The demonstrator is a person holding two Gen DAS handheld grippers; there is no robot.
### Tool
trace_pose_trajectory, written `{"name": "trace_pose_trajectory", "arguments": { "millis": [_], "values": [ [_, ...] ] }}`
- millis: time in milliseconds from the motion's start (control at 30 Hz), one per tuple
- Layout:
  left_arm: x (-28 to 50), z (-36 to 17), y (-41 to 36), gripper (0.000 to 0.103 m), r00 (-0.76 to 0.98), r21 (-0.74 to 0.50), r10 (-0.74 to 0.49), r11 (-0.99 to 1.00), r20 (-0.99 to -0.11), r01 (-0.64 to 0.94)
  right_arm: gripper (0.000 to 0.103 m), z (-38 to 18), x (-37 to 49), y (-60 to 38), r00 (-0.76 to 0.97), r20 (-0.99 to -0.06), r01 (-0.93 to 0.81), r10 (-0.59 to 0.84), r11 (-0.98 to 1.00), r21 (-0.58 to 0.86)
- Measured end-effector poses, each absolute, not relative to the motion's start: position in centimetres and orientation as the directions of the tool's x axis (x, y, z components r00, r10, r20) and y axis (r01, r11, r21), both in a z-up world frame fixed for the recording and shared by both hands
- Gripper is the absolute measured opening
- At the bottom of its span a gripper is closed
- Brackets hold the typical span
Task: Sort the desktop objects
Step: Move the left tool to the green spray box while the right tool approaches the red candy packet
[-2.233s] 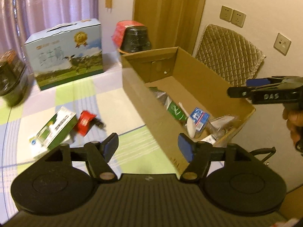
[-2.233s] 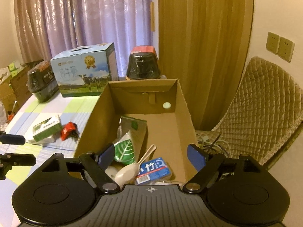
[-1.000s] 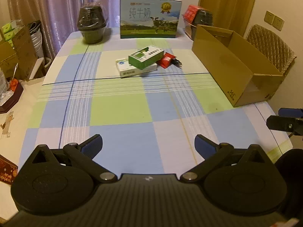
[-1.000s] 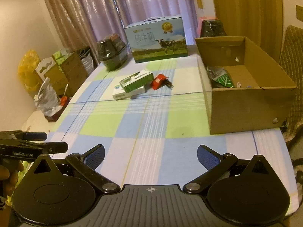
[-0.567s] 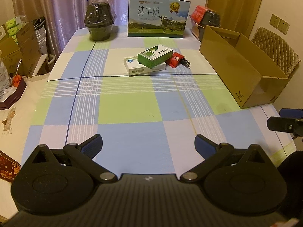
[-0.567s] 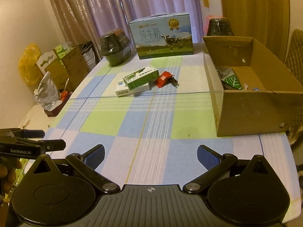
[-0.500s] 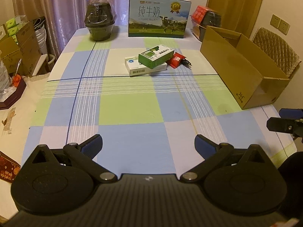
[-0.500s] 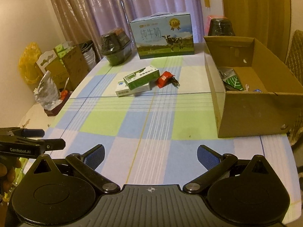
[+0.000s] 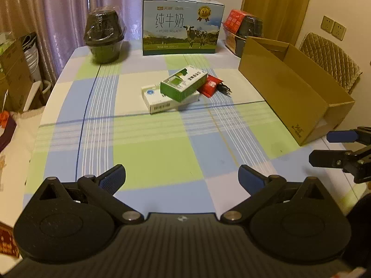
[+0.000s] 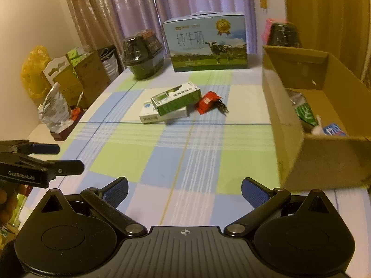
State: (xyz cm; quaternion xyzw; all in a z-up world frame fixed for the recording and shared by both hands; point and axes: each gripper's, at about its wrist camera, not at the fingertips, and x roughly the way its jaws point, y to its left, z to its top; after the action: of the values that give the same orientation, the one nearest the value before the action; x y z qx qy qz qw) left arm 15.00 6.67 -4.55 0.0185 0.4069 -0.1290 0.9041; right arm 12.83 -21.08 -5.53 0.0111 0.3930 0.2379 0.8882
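Both grippers, left (image 9: 182,177) and right (image 10: 184,188), hung empty with fingers wide; green box (image 9: 183,84) lay mid-tabletop atop white box (image 9: 162,100), apparently next to reach for the cardboard box (image 10: 301,139).

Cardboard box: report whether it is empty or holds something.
Holds something. Through the cardboard box's open top, the right wrist view shows a green packet and a blue packet.

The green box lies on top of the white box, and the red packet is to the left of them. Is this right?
One detail is wrong: the red packet lies to the right of the green box and the white box, not left. The left wrist view shows it.
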Motion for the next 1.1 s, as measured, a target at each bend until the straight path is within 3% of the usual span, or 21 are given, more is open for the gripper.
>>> {"name": "trace_pose_trajectory", "arguments": {
  "millis": [467, 800, 1100],
  "values": [
    [25.7, -6.1, 6.5, 0.101, 0.648, 0.018, -0.232, 0.934, -0.726, 0.356, 0.100, -7.6, 22.4, -18.1, 0.638, -0.659, -0.430, 0.398, 0.894, 0.124],
    [32.3, -8.8, 4.0, 0.099, 0.636, 0.092, -0.322, 0.844, -0.701, 0.528, 0.083, -11.0, 28.0, -16.8, 0.633, -0.677, -0.425, 0.375, 0.900, 0.102],
    [36.1, -11.2, 2.6, 0.090, 0.611, 0.069, -0.365, 0.819, -0.702, 0.569, 0.081, -13.3, 30.9, -16.2, 0.627, -0.692, -0.427, 0.359, 0.901, 0.080]
  ]
}}
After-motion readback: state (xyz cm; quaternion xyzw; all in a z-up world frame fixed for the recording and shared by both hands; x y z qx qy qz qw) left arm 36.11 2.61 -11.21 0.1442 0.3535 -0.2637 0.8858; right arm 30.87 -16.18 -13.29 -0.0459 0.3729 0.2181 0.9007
